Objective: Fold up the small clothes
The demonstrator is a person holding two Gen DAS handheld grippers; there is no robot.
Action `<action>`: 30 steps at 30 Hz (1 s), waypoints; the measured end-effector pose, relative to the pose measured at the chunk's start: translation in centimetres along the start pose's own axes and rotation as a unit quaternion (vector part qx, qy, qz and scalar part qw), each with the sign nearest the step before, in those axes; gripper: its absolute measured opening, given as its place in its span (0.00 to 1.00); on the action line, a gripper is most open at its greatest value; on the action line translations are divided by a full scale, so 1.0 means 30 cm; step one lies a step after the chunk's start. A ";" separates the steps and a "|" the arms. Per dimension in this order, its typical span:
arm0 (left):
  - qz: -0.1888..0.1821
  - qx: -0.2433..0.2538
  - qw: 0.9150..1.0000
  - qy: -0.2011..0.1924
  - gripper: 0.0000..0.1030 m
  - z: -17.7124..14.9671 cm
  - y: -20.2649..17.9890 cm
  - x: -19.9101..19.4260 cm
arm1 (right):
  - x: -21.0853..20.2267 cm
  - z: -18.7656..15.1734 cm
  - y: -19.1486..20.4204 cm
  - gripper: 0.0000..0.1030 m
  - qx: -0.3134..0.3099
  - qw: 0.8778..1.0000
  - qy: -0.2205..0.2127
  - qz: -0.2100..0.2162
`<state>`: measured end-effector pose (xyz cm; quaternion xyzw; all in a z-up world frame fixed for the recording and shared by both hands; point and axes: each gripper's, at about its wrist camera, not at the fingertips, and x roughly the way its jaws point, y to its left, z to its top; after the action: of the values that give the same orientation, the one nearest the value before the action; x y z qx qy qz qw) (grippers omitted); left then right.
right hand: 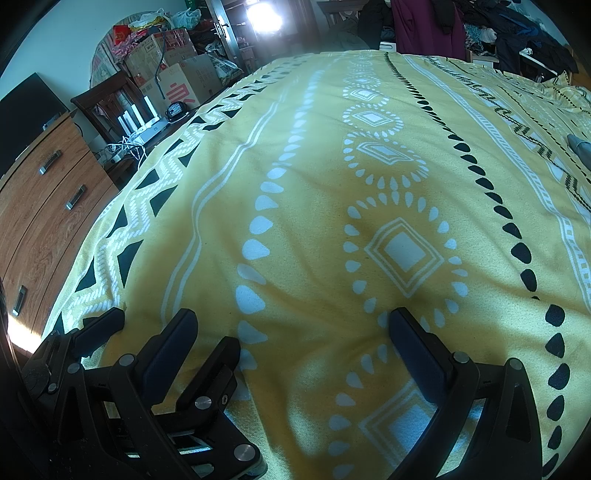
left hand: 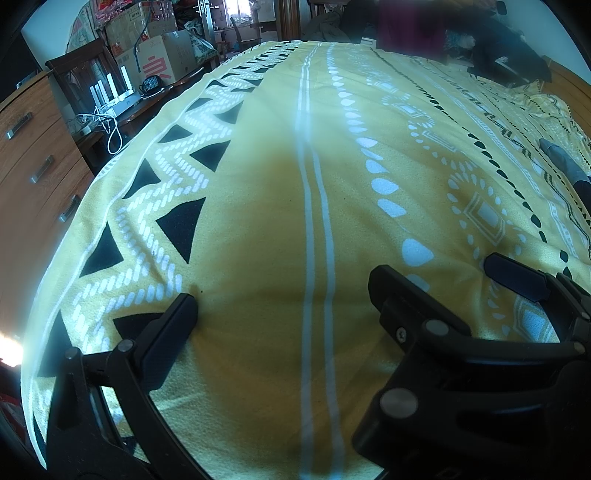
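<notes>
A yellow bedspread (left hand: 258, 221) with white and black patterns fills both views. My left gripper (left hand: 284, 295) hovers low over its near end, open, with nothing between the fingers. Just to its right, my right gripper (right hand: 291, 326) is also open and empty. The two grippers overlap: a right gripper finger (left hand: 513, 273) shows in the left wrist view, and left gripper fingers (right hand: 103, 328) show at the lower left of the right wrist view. A grey cloth item (left hand: 565, 166) (right hand: 580, 147) lies at the far right of the bed, cut off by the frame edge.
A wooden dresser (left hand: 37, 166) (right hand: 44, 206) stands along the bed's left edge. Behind it are a white router with cables (left hand: 114, 96) and cardboard boxes (left hand: 162, 55). Dark clothes (right hand: 424, 26) hang beyond the far end of the bed.
</notes>
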<state>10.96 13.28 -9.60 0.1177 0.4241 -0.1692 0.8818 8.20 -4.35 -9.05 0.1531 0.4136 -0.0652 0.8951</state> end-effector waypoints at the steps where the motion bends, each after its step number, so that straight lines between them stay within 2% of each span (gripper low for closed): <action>1: 0.000 0.000 1.000 0.000 1.00 -0.001 0.000 -0.001 | -0.001 -0.001 0.001 1.00 0.000 1.000 0.000 0.000; 30: 0.000 -0.001 1.000 0.002 1.00 0.001 0.000 -0.002 | 0.013 0.005 0.015 1.00 -0.009 1.000 0.008 -0.013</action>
<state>10.93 13.27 -9.55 0.1173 0.4265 -0.1684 0.8809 8.67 -3.96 -9.17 0.1398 0.4237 -0.0718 0.8921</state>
